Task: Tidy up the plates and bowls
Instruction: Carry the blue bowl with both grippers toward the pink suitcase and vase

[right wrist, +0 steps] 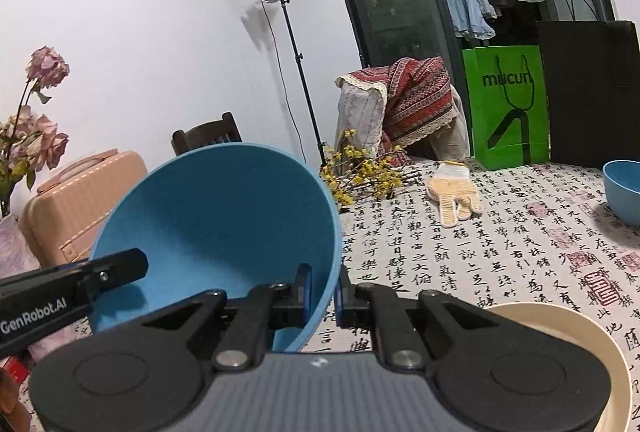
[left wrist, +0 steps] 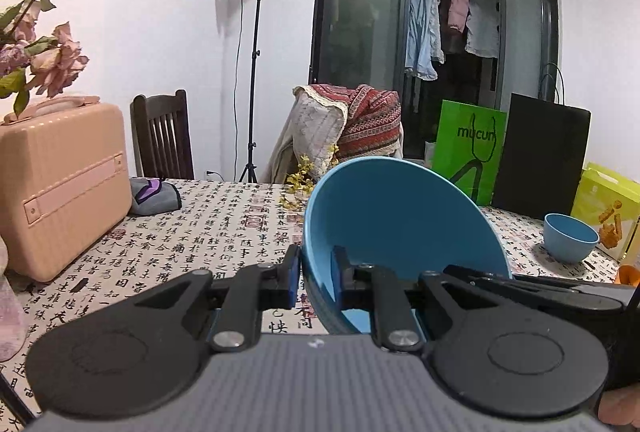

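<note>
A large blue bowl [left wrist: 400, 220] is held tilted above the patterned tablecloth [left wrist: 224, 220] by both grippers. My left gripper [left wrist: 316, 272] is shut on the bowl's left rim, one pad inside and one outside. In the right wrist view my right gripper [right wrist: 323, 290] is shut on the opposite rim of the same blue bowl [right wrist: 224, 216]. The other gripper's body [right wrist: 76, 284] reaches in from the left. A smaller blue bowl [left wrist: 570, 236] stands upright at the far right of the table. A cream bowl [right wrist: 560, 328] lies just under my right gripper, partly hidden.
A pink suitcase [left wrist: 60, 184] and a grey pouch [left wrist: 154, 194] sit on the table's left. Yellow flower sprigs [right wrist: 360, 172] and a work glove [right wrist: 454, 192] lie mid-table. A green bag [left wrist: 468, 148], a black bag [left wrist: 540, 152] and a yellow bag [left wrist: 608, 208] line the far edge.
</note>
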Tool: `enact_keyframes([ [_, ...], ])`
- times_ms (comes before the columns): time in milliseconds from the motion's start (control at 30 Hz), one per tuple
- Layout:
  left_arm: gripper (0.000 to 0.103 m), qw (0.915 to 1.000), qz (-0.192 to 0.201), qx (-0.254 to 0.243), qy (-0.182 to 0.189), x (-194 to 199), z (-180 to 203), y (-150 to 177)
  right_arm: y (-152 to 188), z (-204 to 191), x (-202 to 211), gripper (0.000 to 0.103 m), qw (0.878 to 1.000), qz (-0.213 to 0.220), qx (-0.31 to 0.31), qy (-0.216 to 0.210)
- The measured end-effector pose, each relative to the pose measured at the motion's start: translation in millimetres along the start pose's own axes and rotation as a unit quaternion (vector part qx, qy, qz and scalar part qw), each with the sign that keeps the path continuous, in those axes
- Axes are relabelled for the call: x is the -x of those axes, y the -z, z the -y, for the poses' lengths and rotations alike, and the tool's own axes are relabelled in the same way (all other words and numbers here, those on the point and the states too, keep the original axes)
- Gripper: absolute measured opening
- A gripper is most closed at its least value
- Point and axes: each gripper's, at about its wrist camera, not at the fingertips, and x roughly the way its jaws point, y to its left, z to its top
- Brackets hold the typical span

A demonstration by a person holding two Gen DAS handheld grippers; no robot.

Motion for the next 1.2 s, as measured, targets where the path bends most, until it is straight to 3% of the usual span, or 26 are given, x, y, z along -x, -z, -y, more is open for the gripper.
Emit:
enact_keyframes([
  [1200, 0.015, 0.9989, 0.001, 0.032, -0.033, 15, -51, 2, 4, -49, -22, 0.011, 0.999, -0.018, 0.017, -0.041],
])
